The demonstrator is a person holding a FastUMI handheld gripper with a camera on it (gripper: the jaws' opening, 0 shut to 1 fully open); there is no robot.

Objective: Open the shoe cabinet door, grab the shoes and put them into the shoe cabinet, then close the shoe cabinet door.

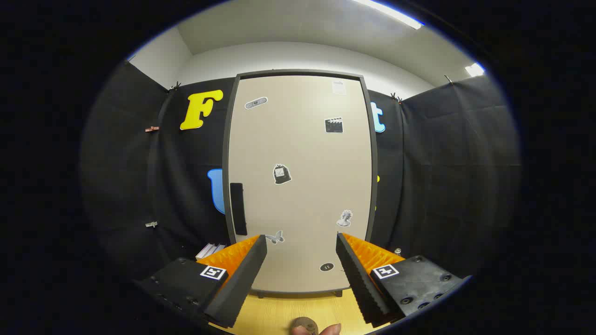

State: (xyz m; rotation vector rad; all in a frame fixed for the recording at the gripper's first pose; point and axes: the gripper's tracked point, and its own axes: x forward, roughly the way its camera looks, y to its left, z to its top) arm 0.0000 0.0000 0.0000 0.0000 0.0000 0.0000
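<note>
I hold the claw [301, 260] spread wide and empty before the shoe cabinet [300, 186], which stands ahead on the tabletop [279, 314] with its door closed, so I judge the opening step comes first, reaching left for the dark handle [238, 208].

Staged recording booth, prob. lab, black cloth walls [433, 177], stickered shoe cabinet [300, 186], wood-look floor [288, 311], strip light [391, 13]

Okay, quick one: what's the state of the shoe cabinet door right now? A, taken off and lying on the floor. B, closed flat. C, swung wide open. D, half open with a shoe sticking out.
B: the shoe cabinet door sits flush in its dark frame, its handle untouched, with the gripper fingers spread open and empty in front of it.
</note>
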